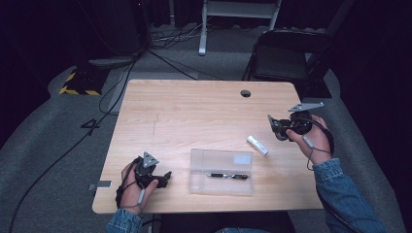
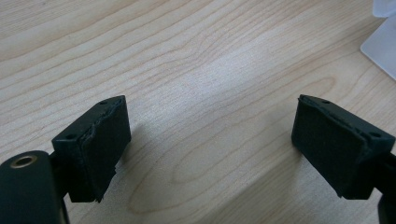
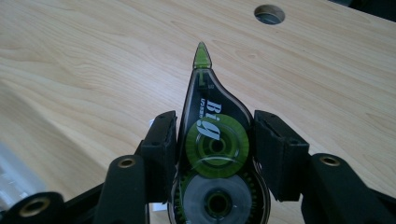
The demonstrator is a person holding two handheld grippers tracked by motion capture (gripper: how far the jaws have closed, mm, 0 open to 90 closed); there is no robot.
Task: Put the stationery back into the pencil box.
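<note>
Correction tape dispenser (image 3: 211,144) was clamped between the right hand-held gripper (image 3: 214,140) jaws, green tip forward, raised over the bench (image 1: 194,111) right side. White cap (image 1: 257,144) lay nearby beside the clear case (image 1: 222,171). Left hand-held gripper (image 2: 208,149) rested wide open, empty, on the bench.

Wooden table (image 1: 194,111), light grain, with 1 round cable hole (image 1: 246,93) near its far edge, toward the right. Clear plastic case (image 1: 222,171) lies flat near the front edge, about mid-table; 1 dark pen (image 1: 228,175) lies inside it, lengthwise. 1 small white cap-like piece (image 1: 257,145) lies on the tabletop just beyond the case's right end, apart from it, angled.

Off the table: black folding chair (image 1: 286,56) behind the far right corner. Black cables (image 1: 121,82) trail over grey carpet at left. Yellow-black striped base (image 1: 80,85) at far left.
</note>
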